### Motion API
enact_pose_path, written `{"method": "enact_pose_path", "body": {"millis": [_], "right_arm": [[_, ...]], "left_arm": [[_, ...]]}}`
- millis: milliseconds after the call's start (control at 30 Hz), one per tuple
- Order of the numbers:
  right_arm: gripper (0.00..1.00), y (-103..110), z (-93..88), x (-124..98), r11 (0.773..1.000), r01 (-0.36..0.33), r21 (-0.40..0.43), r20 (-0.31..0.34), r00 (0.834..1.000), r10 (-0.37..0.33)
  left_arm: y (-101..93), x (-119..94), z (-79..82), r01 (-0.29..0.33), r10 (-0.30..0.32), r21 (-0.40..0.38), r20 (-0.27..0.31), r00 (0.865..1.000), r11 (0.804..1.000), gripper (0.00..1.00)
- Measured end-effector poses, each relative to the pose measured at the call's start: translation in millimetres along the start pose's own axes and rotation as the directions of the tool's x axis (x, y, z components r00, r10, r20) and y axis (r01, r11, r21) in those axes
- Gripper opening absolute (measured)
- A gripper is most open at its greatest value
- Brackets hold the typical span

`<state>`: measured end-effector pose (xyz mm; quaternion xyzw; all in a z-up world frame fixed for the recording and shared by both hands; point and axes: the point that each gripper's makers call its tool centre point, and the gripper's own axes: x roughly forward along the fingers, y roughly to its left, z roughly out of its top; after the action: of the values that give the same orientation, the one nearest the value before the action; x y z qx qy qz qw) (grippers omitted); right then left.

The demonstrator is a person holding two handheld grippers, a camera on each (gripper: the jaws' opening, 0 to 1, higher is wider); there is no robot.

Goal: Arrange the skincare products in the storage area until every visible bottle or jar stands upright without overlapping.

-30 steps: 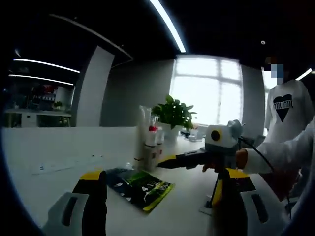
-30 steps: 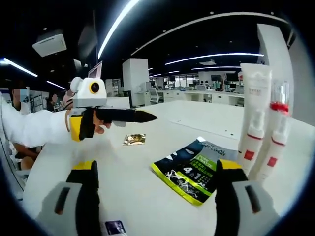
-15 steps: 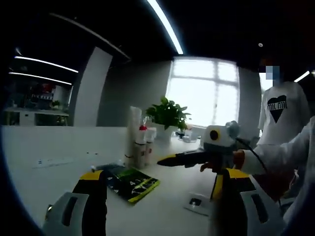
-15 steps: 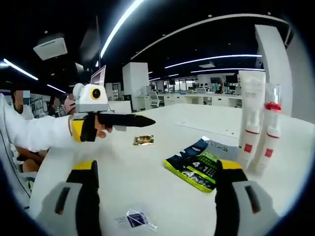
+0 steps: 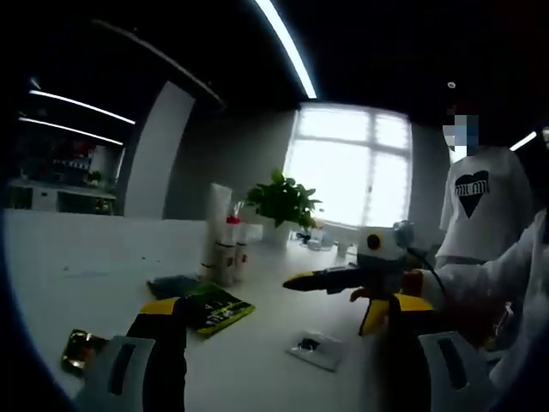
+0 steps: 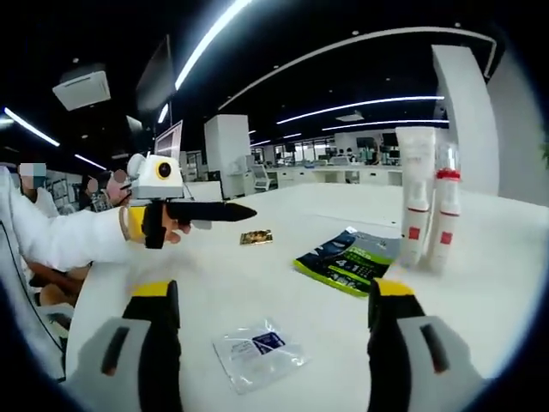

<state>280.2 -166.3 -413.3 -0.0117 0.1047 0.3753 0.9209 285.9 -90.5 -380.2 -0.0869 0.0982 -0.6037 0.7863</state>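
A tall white tube [image 5: 219, 225] and two small white bottles with red caps [image 5: 232, 249] stand upright together on the white table [image 5: 77, 275]. In the right gripper view the tube [image 6: 413, 197] and the red-capped bottles [image 6: 444, 210] are at the right. My left gripper [image 5: 276, 305] is open and holds nothing, well short of them. My right gripper [image 6: 270, 292] is open too, with nothing between its jaws. Each shows side-on in the other's view: the right gripper [image 5: 298, 280] and the left gripper [image 6: 244, 211] both hover above the table.
A green-and-black sachet [image 5: 214, 307] [image 6: 347, 257] lies flat in front of the bottles. A gold sachet [image 5: 81, 348] [image 6: 256, 236] and a clear sachet [image 5: 313, 348] [image 6: 257, 350] lie nearer me. A potted plant [image 5: 279, 202] stands behind. A person in a white shirt [image 5: 480, 202] stands at right.
Both views have drawn back from the bottles, so they look smaller. The clear sachet and the gold sachet have come into sight. Both grippers stay open.
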Motion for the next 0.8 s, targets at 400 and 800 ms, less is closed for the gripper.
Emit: {"method": "enact_pose_path", "body": {"millis": [400,800], "right_arm": [[0.86,37,-11.9,-13,0.993,-0.121,0.012,-0.01,0.993,0.122],[0.86,52,-31.6,-11,0.986,-0.168,0.01,-0.093,0.981,0.168]], "left_arm": [[-26.9,-11,0.4,0.047,-0.046,-0.045,0.031,0.998,0.998,0.99],[-55.3,-13,-21.6,0.116,-0.125,-0.202,-0.03,0.992,0.972,0.99]]}}
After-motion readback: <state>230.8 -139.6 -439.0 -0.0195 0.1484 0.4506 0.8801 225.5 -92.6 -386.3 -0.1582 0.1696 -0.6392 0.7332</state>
